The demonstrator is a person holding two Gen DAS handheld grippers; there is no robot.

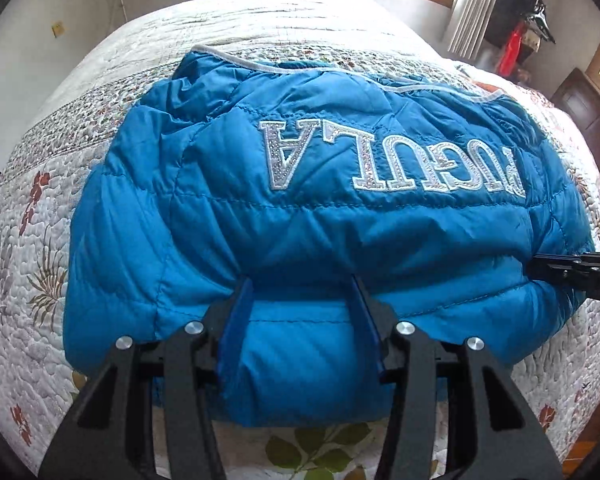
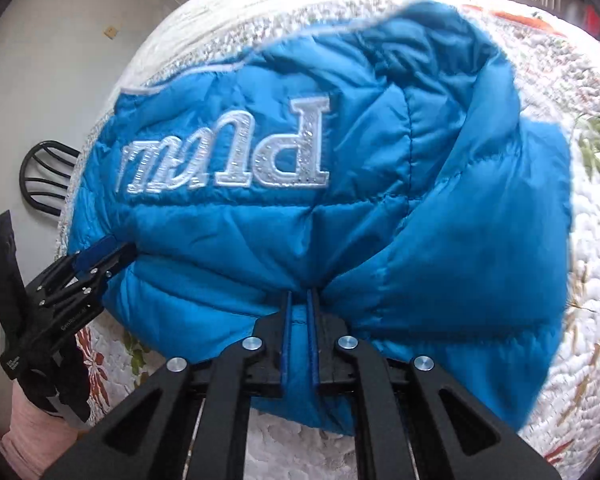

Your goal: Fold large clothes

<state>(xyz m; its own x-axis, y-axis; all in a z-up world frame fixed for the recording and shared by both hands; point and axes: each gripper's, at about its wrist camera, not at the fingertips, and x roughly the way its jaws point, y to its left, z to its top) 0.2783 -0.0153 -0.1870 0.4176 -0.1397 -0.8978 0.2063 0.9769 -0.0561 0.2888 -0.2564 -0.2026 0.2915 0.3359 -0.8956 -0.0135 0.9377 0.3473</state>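
A blue quilted puffer jacket [image 1: 320,216] with silver letters lies on the bed, back up, its near edge bunched. My left gripper [image 1: 300,284] has its jaws wide apart with a thick fold of the jacket between them. My right gripper [image 2: 299,294] is shut on a thin fold of the jacket's [image 2: 340,220] near edge. The right gripper also shows at the jacket's right edge in the left wrist view [image 1: 540,270]. The left gripper shows at the jacket's left edge in the right wrist view [image 2: 112,256].
The bed has a white floral quilt [image 1: 40,280] that shows all round the jacket. A window and curtain [image 1: 472,4] are behind the bed. A dark cabinet [image 1: 592,120] stands at the right. A black chair back [image 2: 44,180] stands left of the bed.
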